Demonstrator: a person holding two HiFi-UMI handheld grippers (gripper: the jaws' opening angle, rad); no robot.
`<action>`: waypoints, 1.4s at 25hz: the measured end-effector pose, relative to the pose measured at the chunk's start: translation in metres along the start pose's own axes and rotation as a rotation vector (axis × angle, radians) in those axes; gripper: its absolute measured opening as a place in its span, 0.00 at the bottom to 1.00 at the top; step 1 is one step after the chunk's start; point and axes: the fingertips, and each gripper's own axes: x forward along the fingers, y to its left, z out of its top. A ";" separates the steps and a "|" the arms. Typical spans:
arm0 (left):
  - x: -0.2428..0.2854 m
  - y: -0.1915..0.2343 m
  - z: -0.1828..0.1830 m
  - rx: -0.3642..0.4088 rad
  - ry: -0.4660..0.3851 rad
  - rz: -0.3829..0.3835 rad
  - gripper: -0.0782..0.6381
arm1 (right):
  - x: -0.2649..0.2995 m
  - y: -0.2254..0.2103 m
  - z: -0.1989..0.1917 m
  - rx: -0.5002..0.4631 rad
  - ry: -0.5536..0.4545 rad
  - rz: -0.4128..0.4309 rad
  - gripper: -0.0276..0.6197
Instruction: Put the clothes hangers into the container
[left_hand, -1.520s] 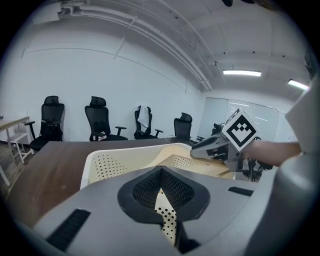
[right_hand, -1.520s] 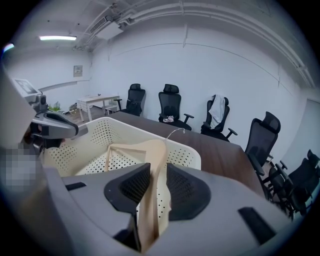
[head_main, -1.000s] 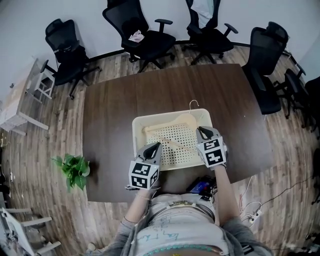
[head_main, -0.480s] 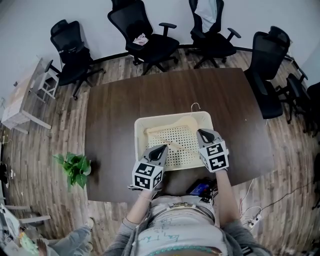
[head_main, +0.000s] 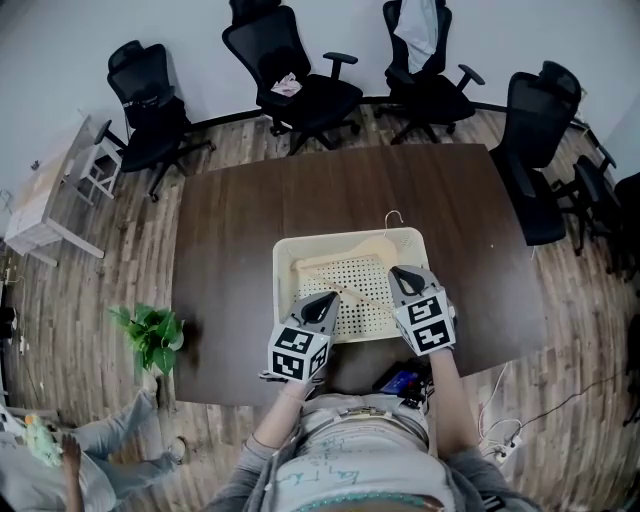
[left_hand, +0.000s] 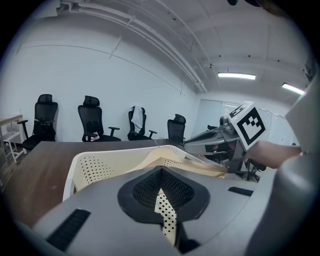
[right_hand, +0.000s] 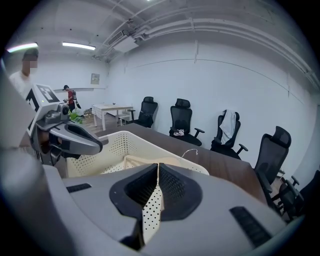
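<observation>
Right gripper (right_hand: 158, 170) jaws together, empty. Cream perforated plastic container (right_hand: 117, 144) ahead on dark brown surface (right_hand: 225, 167); pale wooden hanger (right_hand: 142, 161) inside.

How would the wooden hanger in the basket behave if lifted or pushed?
The wooden hanger looks solid, so it is probably stiff and fairly light. Its metal hook pokes over the basket rim, so it may snag there when pushed.
</observation>
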 end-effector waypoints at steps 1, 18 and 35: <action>0.000 -0.001 0.001 0.001 -0.002 0.000 0.12 | -0.001 0.003 0.001 0.000 0.002 0.004 0.08; -0.006 -0.014 0.028 0.027 -0.060 -0.016 0.12 | -0.012 0.035 0.032 -0.014 -0.063 0.069 0.08; -0.019 -0.017 0.060 0.031 -0.144 -0.005 0.12 | -0.029 0.053 0.062 -0.004 -0.149 0.098 0.08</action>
